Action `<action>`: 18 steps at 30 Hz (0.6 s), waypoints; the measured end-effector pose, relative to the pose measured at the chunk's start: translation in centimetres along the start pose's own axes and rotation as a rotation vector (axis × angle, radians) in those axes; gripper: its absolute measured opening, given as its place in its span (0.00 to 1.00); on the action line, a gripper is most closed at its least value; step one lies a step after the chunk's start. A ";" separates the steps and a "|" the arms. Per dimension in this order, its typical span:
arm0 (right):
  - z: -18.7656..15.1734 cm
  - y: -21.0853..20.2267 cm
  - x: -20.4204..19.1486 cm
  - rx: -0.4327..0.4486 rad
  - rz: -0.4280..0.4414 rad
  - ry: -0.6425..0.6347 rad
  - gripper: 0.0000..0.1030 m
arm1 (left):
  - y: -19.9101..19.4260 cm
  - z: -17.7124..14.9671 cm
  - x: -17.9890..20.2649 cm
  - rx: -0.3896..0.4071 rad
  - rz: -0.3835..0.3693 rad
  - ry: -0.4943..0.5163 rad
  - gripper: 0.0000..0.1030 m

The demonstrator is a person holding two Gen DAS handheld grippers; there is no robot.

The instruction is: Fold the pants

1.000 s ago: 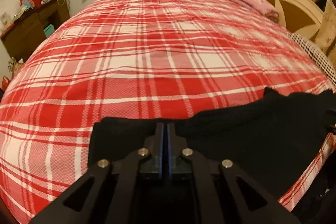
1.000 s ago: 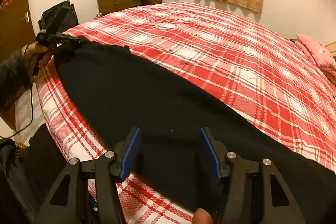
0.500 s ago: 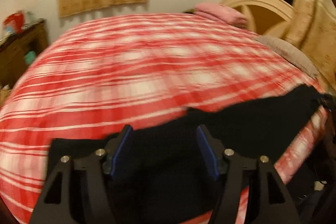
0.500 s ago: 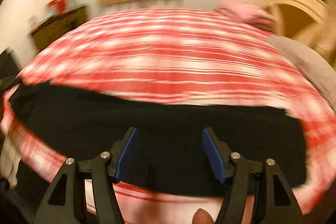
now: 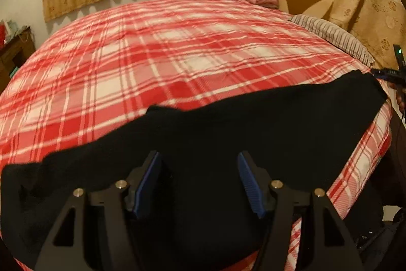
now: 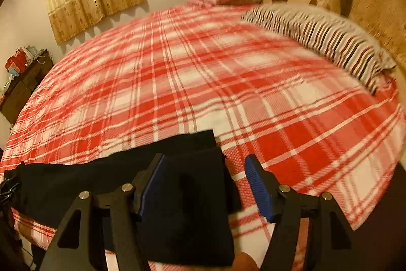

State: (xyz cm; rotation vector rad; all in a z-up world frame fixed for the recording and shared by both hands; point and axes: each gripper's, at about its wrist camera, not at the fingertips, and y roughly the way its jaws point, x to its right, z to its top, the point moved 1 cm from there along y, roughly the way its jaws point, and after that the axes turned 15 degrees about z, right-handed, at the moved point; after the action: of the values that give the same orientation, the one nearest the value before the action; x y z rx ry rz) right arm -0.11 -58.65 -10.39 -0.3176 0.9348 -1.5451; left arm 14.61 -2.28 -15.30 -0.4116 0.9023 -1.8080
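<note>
Laid lengthwise along the bed [image 5: 203,62] edge for folding, black pants [image 5: 253,123] under left gripper [image 5: 200,179] and right gripper [image 6: 205,184], both spread apart, clamping nothing.

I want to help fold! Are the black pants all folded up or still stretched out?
Stretched out. The black pants lie as one long strip along the near edge of the plaid bed; no short, folded bundle shows.
</note>
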 end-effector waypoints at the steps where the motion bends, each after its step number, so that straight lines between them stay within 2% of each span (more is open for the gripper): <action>1: -0.2 0.5 0.2 -0.016 0.015 0.008 0.63 | 0.2 -0.3 0.0 -0.008 0.002 -0.005 0.63; 2: -0.5 1.0 0.1 -0.027 0.025 0.014 0.61 | 0.3 -0.5 -0.1 -0.016 0.004 -0.010 0.63; 4: -0.7 1.4 0.0 -0.034 0.032 -0.004 0.30 | 0.5 -0.9 -0.2 -0.025 0.004 -0.012 0.63; 5: -0.8 1.4 -0.3 -0.033 0.034 -0.017 0.26 | 0.6 -1.0 -0.2 -0.029 0.004 -0.011 0.63; 7: -0.9 1.2 -0.8 -0.022 0.034 -0.045 0.10 | 0.9 -1.2 0.0 -0.034 0.006 -0.005 0.64; 13: 0.6 -0.2 -3.4 0.043 -0.030 -0.176 0.06 | 0.9 -1.2 0.2 -0.030 0.008 -0.006 0.67; 18: 2.4 -0.5 -3.3 0.093 -0.065 -0.182 0.06 | 0.8 -1.6 0.1 -0.025 0.007 -0.021 0.67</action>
State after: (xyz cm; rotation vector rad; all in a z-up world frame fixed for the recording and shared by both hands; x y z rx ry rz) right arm 1.91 -56.49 -7.54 -0.4182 0.7150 -1.5852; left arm 14.05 -1.90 -16.91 -0.4416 0.9120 -1.7843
